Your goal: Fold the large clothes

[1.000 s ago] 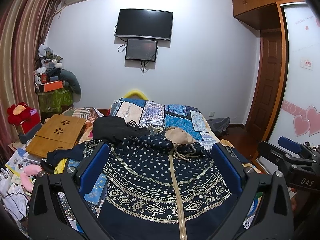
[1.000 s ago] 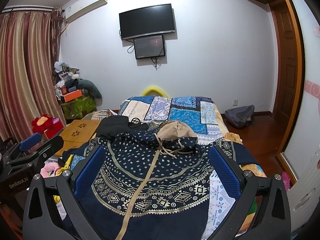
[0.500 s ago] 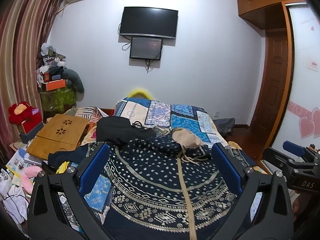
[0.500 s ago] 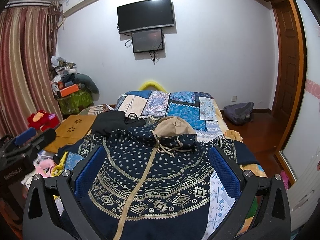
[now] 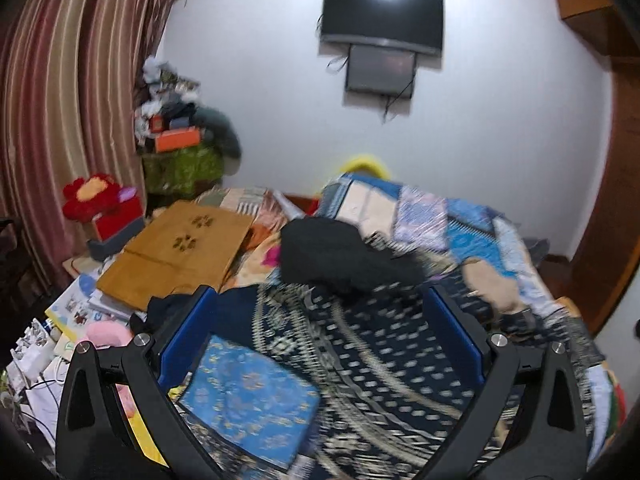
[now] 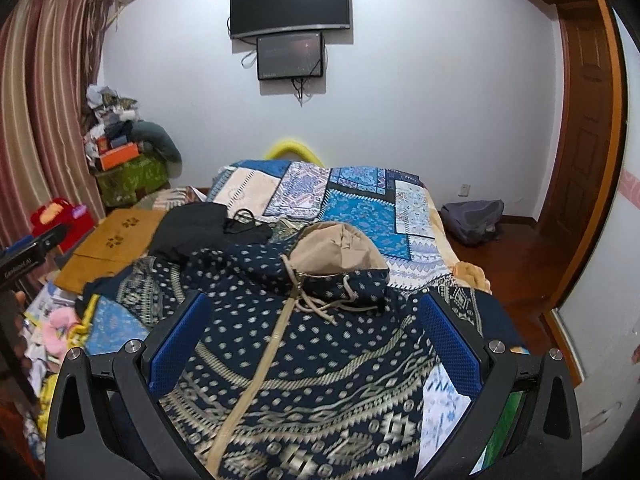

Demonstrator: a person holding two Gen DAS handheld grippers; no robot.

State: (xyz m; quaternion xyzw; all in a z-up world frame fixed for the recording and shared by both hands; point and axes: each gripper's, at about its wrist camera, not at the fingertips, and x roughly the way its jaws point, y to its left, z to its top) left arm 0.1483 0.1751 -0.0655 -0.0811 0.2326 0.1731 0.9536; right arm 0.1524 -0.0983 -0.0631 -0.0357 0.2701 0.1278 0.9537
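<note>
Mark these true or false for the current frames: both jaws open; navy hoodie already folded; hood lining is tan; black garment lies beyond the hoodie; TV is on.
1. Both the left gripper and right gripper have open jaws, holding nothing: true.
2. The navy patterned hoodie is already folded: false, it lies spread out on the bed.
3. The hood lining is tan: true.
4. A black garment lies beyond the hoodie: true.
5. The wall TV is on: false, its screen is dark.
</note>
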